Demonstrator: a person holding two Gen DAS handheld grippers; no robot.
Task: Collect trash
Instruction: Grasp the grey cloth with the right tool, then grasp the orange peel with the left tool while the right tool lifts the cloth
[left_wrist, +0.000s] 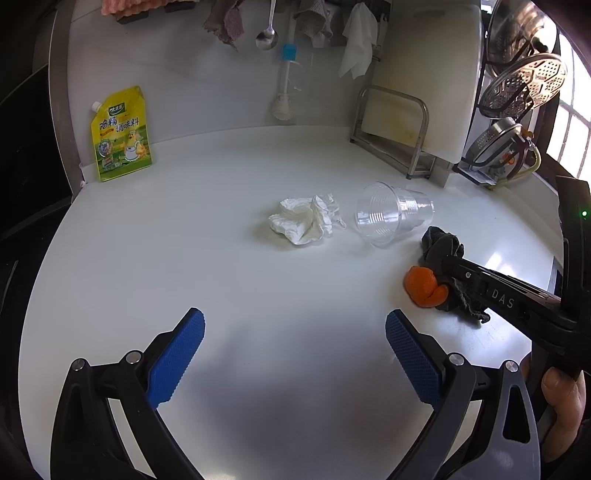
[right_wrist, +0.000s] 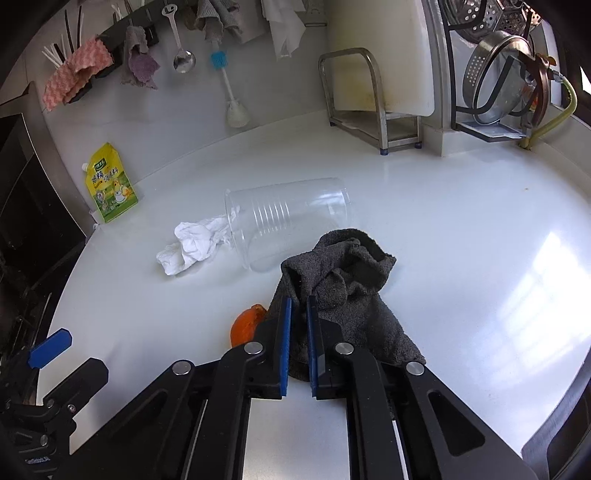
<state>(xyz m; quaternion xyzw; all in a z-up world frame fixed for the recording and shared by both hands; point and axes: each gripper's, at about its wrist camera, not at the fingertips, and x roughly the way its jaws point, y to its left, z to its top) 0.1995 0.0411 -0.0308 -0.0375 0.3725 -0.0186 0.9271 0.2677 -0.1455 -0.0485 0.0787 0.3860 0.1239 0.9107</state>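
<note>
On the white counter (left_wrist: 221, 258) lie a crumpled white paper (left_wrist: 304, 221), a clear plastic cup (left_wrist: 391, 214) on its side, a piece of orange peel (left_wrist: 423, 286) and a dark grey cloth (left_wrist: 441, 247). My left gripper (left_wrist: 294, 317) hovers open over bare counter, short of the paper. My right gripper (right_wrist: 298, 301) is shut on a fold of the grey cloth (right_wrist: 343, 280), with the peel (right_wrist: 245, 325) just left of its fingers. The cup (right_wrist: 284, 221) and the paper (right_wrist: 192, 243) lie beyond the cloth.
A yellow seasoning pouch (left_wrist: 122, 134) leans on the back wall at the left. A metal rack (left_wrist: 399, 129) holding a white cutting board stands at the back right, with strainers (right_wrist: 495, 74) beside it. A spoon (left_wrist: 266, 37) and rags hang on the wall. A hand (left_wrist: 561, 402) grips the right tool.
</note>
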